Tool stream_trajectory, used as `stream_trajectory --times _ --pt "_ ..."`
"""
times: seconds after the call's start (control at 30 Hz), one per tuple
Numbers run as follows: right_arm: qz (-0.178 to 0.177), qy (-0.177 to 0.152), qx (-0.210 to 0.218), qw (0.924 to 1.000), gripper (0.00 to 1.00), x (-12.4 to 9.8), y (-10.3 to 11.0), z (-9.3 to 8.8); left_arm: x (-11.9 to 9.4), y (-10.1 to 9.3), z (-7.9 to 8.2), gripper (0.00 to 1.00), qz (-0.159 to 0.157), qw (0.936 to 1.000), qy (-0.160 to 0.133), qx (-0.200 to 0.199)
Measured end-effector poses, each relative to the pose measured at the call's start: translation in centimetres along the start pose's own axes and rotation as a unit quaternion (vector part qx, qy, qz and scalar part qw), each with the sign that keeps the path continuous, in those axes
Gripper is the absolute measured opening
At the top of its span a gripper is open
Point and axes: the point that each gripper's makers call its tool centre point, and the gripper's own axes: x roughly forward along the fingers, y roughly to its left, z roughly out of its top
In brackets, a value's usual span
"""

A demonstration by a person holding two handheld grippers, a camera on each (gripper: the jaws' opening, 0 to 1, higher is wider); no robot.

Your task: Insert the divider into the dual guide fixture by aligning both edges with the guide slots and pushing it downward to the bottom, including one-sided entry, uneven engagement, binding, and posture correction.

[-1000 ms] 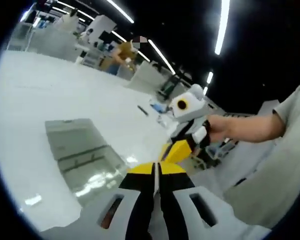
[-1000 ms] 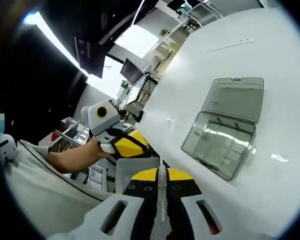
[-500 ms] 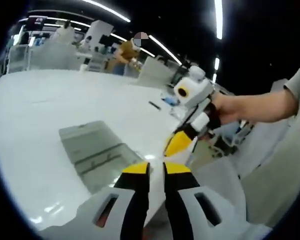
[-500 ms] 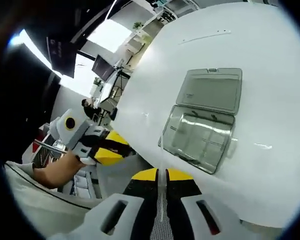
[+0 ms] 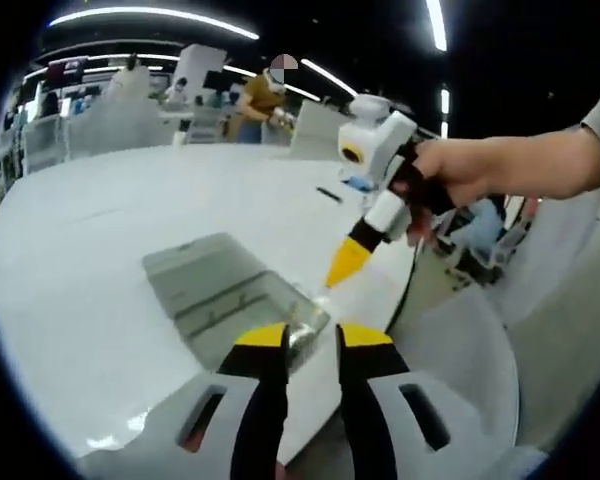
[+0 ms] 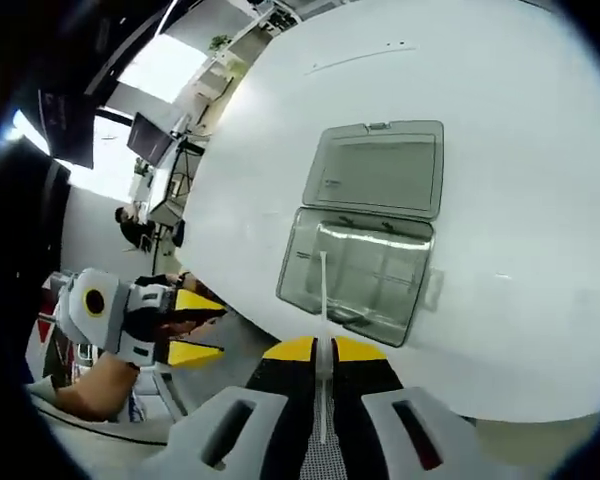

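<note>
One clear grey plastic hinged box (image 6: 365, 235) lies open on the round white table (image 6: 520, 130) — lid flat, tray nearer the two grippers. The right gripper (image 6: 323, 352) pinches one thin translucent divider strip (image 6: 323, 290), its upper end over the tray. The left gripper (image 5: 310, 338) stands slightly parted, empty, above the tray's near corner. One person (image 5: 260, 95) stands beyond.

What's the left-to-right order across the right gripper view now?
Left gripper, held by a hand → clear plastic box with its lid folded open, on the white table.
</note>
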Motion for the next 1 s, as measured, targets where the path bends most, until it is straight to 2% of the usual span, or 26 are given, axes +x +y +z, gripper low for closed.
stream_trajectory --times 0.23,0.4,0.77,1.0 --pt "-0.020 0.010 0.023 0.9995 0.00 0.8 0.1 0.8 -0.3 0.4 -0.6 0.31 0.021 0.9996 0.007 0.016" --pt "-0.050 0.023 0.024 0.9982 0.00 1.2 -0.6 1.1 -0.5 0.3 -1.1 0.30 0.021 0.9997 0.009 0.013" --pt "-0.074 0.022 0.056 0.9954 0.00 2.0 -1.5 1.8 -0.9 0.6 -1.9 0.30 0.033 0.9993 0.013 0.014" --pt "-0.091 0.036 0.071 0.9927 0.00 2.8 -1.7 2.0 -0.8 0.7 -2.3 0.30 0.036 0.9992 0.014 0.011"
